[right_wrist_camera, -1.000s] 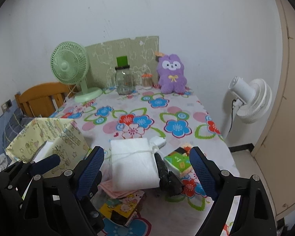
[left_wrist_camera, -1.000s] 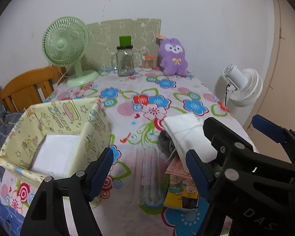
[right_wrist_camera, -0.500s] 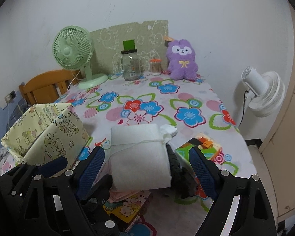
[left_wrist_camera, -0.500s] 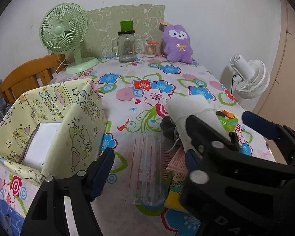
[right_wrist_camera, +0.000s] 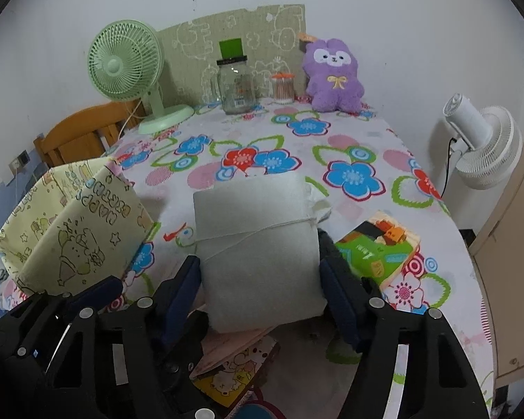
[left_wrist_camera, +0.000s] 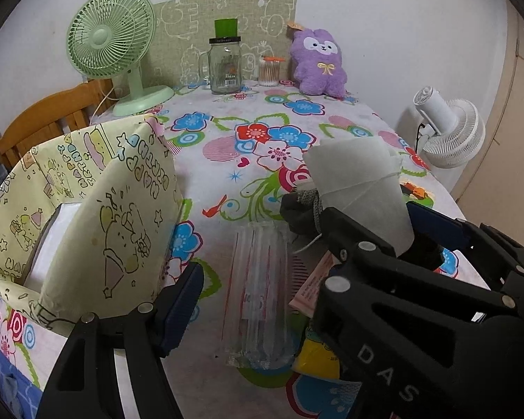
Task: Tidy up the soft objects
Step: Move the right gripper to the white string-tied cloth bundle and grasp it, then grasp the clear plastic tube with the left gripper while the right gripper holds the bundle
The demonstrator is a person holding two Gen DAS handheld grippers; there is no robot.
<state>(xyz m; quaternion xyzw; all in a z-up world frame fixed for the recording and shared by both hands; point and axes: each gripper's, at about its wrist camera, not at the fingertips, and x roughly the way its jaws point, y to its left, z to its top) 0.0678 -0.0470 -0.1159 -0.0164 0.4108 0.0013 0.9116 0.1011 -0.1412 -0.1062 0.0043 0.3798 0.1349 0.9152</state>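
White bundle [right_wrist_camera: 258,241] clamped by right claw [right_wrist_camera: 260,279], jaws just closing, angled down; left claw [left_wrist_camera: 258,300] released.

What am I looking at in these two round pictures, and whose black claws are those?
There is no robot here: a person holds a two-finger clamp in each hand, and each clamp carries a wide-angle camera looking along its fingers. One picture is from the left clamp, the other from the right.

The right gripper has just been closing, and its blue pads now sit against both sides of a white cloth bundle tied with string. The left gripper is open with nothing between its fingers; a clear plastic packet lies on the table ahead of it.

Also on the flowered cloth: a yellow fabric box, a green toy box, a green fan, a glass jar and a purple plush toy.
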